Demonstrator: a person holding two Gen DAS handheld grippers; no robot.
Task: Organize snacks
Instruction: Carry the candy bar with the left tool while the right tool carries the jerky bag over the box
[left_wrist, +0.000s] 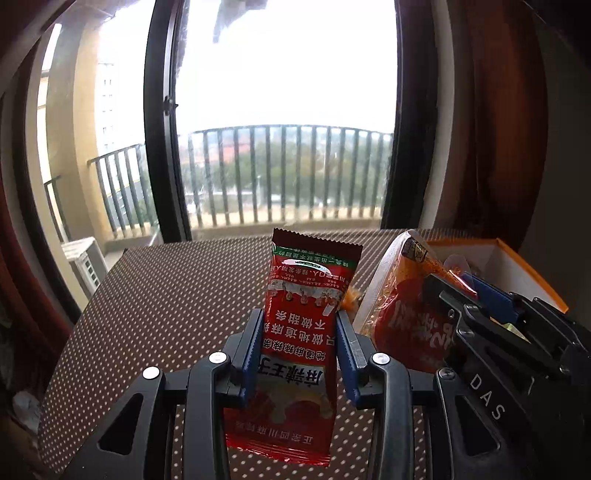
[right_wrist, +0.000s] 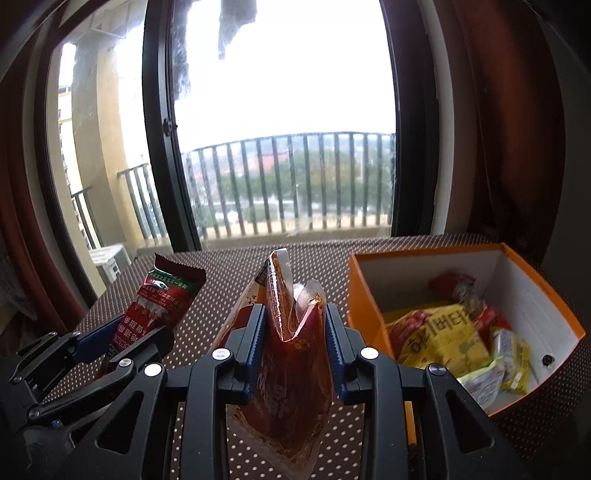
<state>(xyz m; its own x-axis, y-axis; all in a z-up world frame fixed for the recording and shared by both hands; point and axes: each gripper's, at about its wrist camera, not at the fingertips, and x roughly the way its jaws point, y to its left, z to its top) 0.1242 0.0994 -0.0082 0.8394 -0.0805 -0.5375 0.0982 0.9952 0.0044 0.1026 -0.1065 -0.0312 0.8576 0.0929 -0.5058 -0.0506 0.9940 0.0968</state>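
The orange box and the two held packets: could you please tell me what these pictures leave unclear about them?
- Orange box: in the left wrist view the right gripper hides most of it.
- Box contents: lower snacks lie buried under the yellow packet.
- Clear sauce pouch: label crumpled, unreadable.
- Red packet: the left gripper hides both its side edges.

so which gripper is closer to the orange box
Right. The right gripper, shut on a clear sauce pouch, sits just left of the orange box. The left gripper, holding a red packet, is farther left.
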